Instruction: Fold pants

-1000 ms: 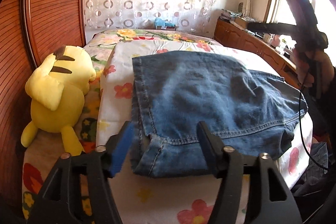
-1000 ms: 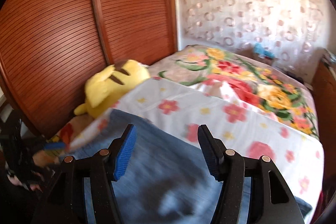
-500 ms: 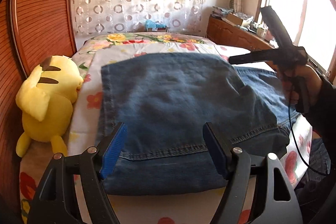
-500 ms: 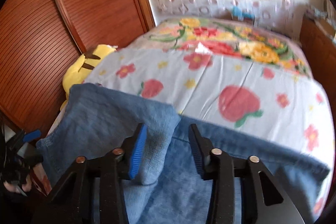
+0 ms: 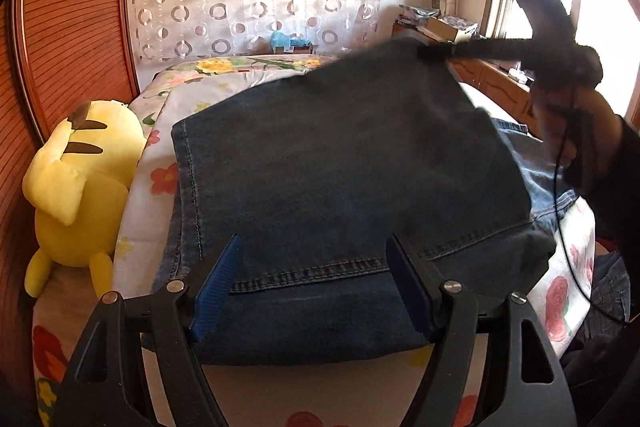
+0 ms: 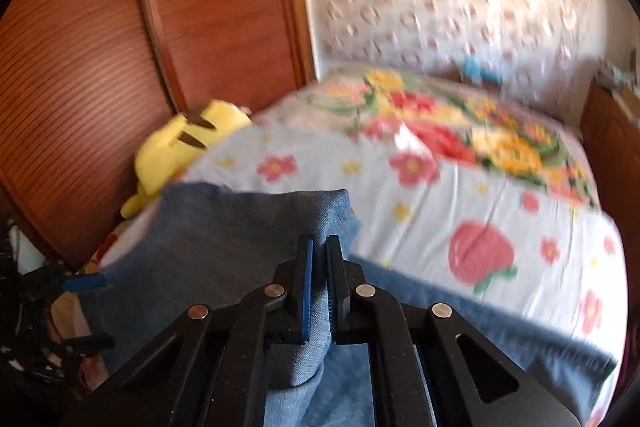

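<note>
Bed (image 5: 144, 211) with floral sheet carries the pants (image 5: 344, 179), which lie across its near edge, folded into a broad denim slab. Long axis of the slab runs left to right across the left-wrist view, hem seam towards the camera, far right corner raised off the sheet. Plush toy (image 5: 76, 187) sits just beside the pants on the left, against the wooden panel, apart from the cloth.

Right gripper (image 6: 320, 259) is closed on a fold of denim at that raised corner; the cloth passes between its pads and hangs below. In the left-wrist view it shows as a dark bar holding the corner aloft. Left gripper (image 5: 312, 287) stands with jaws wide apart, straddling the near hem from above; contact with the cloth cannot be told.

Judgement: the right gripper holds the working edge and is placed to carry it over towards the left side; the left gripper is nearer the hem and placed to pin it. The right-wrist view is blurred.
</note>
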